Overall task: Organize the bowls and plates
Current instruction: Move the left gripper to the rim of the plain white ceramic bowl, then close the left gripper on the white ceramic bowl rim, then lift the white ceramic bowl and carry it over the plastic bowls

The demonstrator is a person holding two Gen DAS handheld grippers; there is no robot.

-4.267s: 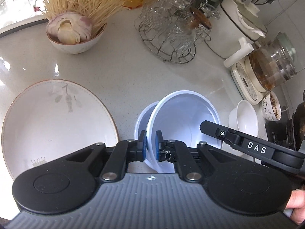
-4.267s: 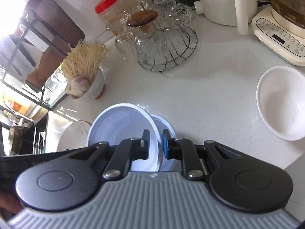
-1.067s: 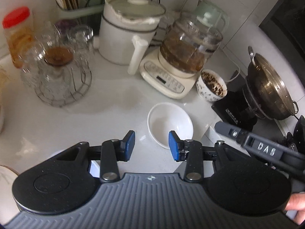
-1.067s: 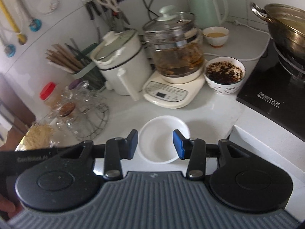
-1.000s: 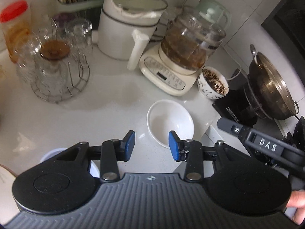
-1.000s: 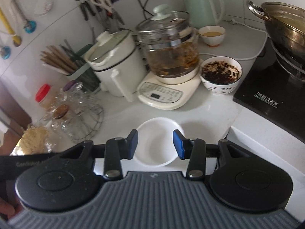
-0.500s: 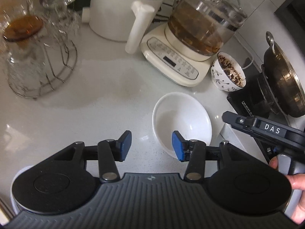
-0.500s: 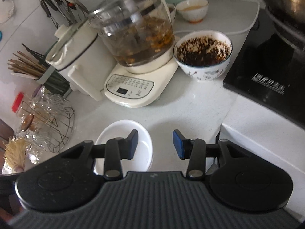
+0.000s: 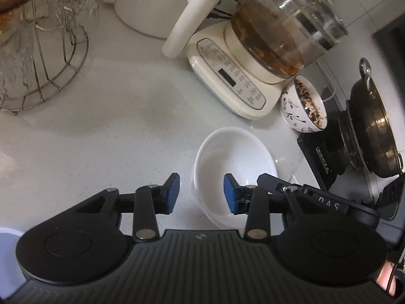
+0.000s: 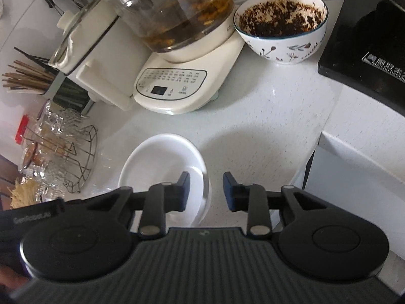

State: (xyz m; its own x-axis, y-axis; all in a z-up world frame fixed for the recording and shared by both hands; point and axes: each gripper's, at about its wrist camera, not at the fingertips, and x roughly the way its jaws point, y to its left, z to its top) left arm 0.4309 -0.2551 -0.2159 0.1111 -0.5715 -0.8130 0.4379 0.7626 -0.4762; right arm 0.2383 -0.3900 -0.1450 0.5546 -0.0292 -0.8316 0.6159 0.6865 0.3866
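A plain white bowl (image 9: 235, 162) (image 10: 157, 162) stands upright on the pale counter, in front of the kettle base. My left gripper (image 9: 201, 195) straddles the bowl's left rim: one blue pad hangs inside the bowl, the other outside it. Its jaws are closing, and a gap shows on both sides of the rim. My right gripper (image 10: 206, 193) straddles the opposite rim in the same way, left finger inside, right finger outside. Its jaws are closing too, and neither pad touches the rim. A lavender bowl (image 9: 7, 253) peeks in at the lower left.
Behind the bowl stand a cream kettle base (image 9: 227, 81) (image 10: 177, 88) with a glass pot, a patterned bowl (image 9: 303, 109) (image 10: 281, 25) of dark bits, and a black hob (image 9: 319, 159) (image 10: 367, 58) with a wok (image 9: 372, 131). A wire rack of glasses (image 9: 38, 58) (image 10: 58, 162) is left.
Both grippers, earlier shut on lavender bowls, have let them go. Over the last second they sank toward the white bowl and their jaws narrowed. A rim now lies between each pair of fingers.
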